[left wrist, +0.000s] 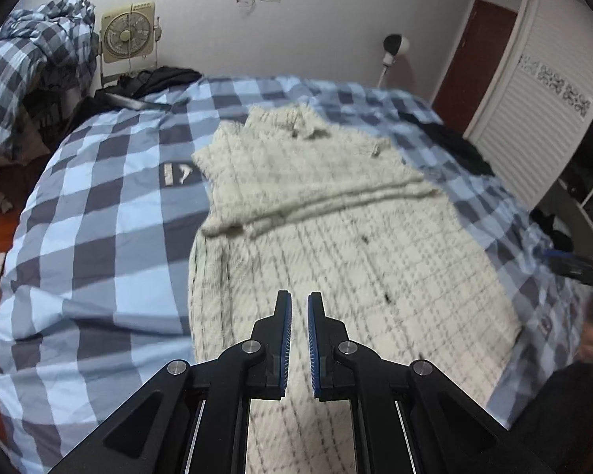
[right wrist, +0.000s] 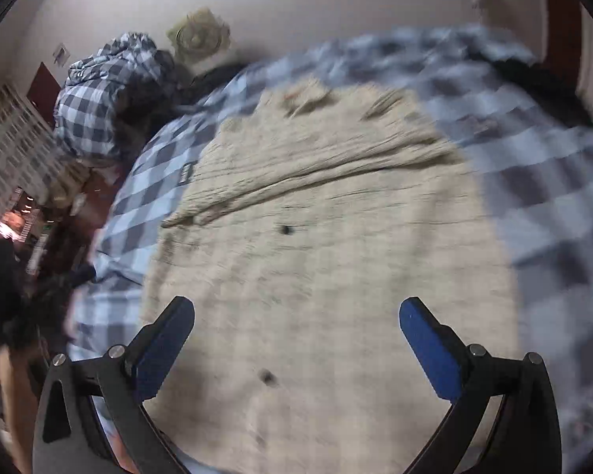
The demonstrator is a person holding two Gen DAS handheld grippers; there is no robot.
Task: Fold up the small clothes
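Observation:
A cream checked knit garment (left wrist: 336, 229) with small dark buttons lies spread on the bed, a sleeve folded across its upper part (left wrist: 320, 197). My left gripper (left wrist: 299, 300) hovers over its near left part, jaws nearly closed with a thin gap and nothing between them. In the right wrist view the same garment (right wrist: 316, 245) fills the middle, blurred by motion. My right gripper (right wrist: 296, 308) is wide open above its lower part, holding nothing.
The bed has a blue and grey checked cover (left wrist: 99, 217). Dark clothes (left wrist: 458, 146) lie at its far right and near the head (left wrist: 158, 79). A bundled checked duvet (left wrist: 31, 63), a box fan (left wrist: 128, 31) and a louvred wardrobe (left wrist: 541, 110) surround it.

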